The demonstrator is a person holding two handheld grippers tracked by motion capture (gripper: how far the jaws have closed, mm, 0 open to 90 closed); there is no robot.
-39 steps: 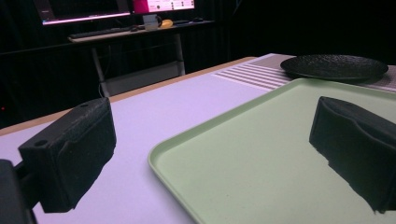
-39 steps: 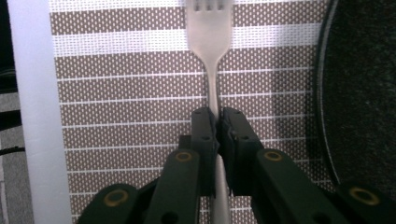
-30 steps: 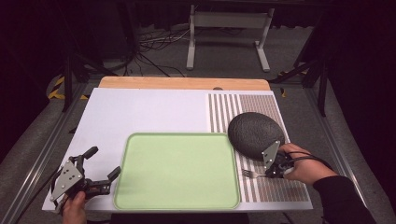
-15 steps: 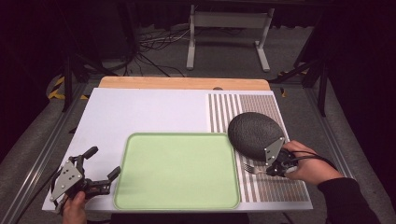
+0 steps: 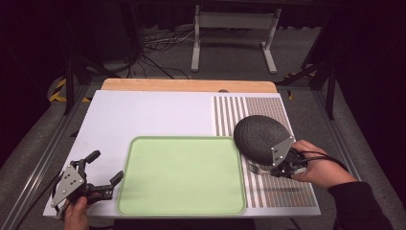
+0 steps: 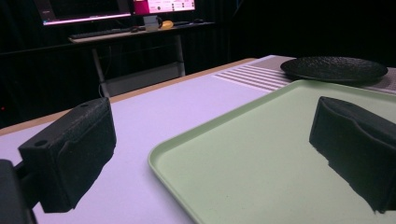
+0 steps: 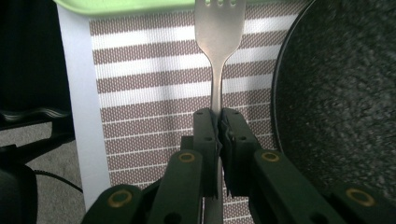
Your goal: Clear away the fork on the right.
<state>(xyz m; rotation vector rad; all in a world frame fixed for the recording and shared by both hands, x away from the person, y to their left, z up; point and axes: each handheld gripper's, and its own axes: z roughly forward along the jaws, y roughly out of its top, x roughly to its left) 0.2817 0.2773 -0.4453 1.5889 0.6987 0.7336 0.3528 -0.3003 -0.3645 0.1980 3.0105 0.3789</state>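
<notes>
The right gripper (image 7: 218, 122) is pinching a metal fork (image 7: 218, 32) by its handle, jaws pressed tight; the tine tips are running off the top of the right gripper view. The fork is lying over the striped mat (image 5: 268, 189), beside the dark plate (image 5: 261, 136). The left gripper (image 5: 103, 167) is sitting wide apart and empty near the green tray (image 5: 179, 175), one jaw over its corner.
</notes>
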